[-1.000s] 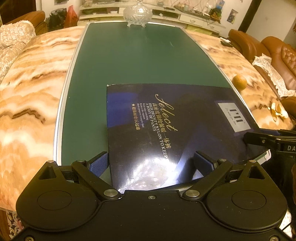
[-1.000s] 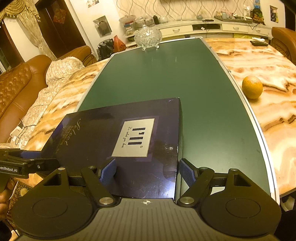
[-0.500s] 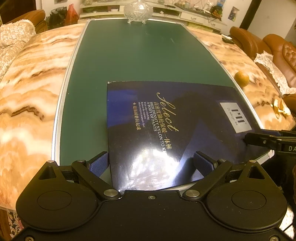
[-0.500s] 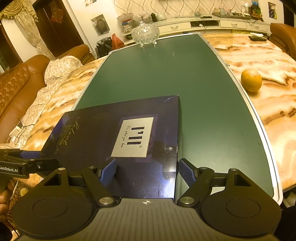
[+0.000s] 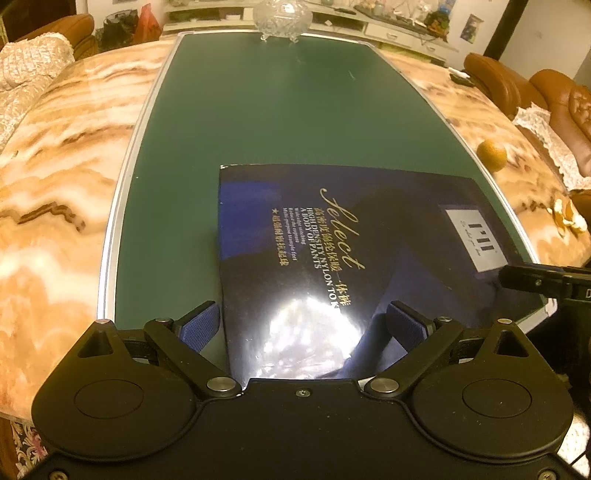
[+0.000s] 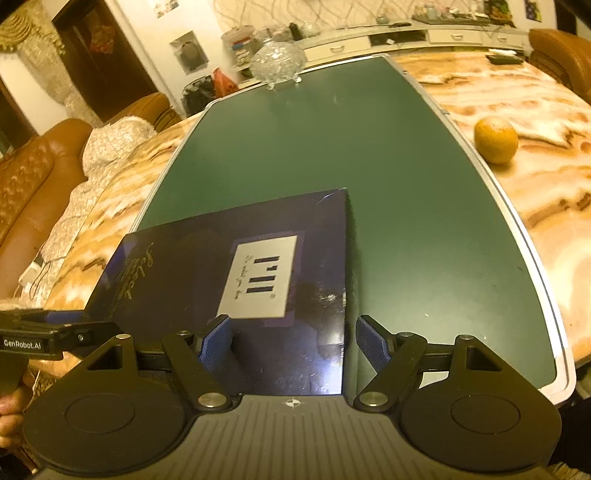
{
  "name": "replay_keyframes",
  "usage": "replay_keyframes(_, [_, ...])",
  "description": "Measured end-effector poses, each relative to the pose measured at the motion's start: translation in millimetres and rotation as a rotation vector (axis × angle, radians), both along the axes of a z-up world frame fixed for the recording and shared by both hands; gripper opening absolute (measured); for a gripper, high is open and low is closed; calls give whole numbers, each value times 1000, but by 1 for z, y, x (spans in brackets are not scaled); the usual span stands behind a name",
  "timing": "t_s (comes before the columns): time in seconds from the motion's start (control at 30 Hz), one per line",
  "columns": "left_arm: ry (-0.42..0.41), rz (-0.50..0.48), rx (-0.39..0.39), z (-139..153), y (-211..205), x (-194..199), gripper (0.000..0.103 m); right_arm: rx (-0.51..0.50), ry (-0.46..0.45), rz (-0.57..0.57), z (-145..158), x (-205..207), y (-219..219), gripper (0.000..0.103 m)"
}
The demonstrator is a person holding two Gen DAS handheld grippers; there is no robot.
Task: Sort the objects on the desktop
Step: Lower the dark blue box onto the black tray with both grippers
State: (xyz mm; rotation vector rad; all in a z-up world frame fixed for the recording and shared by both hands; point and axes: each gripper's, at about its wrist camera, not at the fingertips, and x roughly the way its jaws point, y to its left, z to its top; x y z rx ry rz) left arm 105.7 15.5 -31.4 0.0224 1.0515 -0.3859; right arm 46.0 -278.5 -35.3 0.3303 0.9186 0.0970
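Note:
A flat dark blue box [image 5: 332, 258] with gold lettering and a white label lies on the green mat [image 5: 280, 110], near its front edge. It also shows in the right wrist view [image 6: 240, 280]. My left gripper [image 5: 306, 325] is open, its fingers astride the box's near left corner. My right gripper [image 6: 293, 339] is open, its fingers astride the box's near right corner. Each gripper shows at the edge of the other's view.
A cut-glass bowl [image 5: 282, 16] stands at the mat's far end. An orange [image 6: 495, 139] sits on the marble table [image 5: 55, 147] to the right, with orange peel [image 5: 567, 216] nearer. Brown sofas flank the table.
Both cameras have crept a little forward and tilted; the far bowl sits higher in view. The box and the open fingers stay as they were.

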Motion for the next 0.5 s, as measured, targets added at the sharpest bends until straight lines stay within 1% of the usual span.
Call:
replay_keyframes(0.1, [-2,11,9,0,1,0,98,-25,-12,-22,3,-3,0,78])
replay_keyframes(0.2, [-40,33,36,7,0,-5,99,-38,-36,-25,10,-7,4,78])
replay_keyframes(0.37, [-104,23,80,21,-16,-18,100,-103,-72,16,23,-14,31,78])
replay_keyframes(0.5, [-155,8,148,21,-34,-28,101,-164,-65,48,20,-14,55,78])
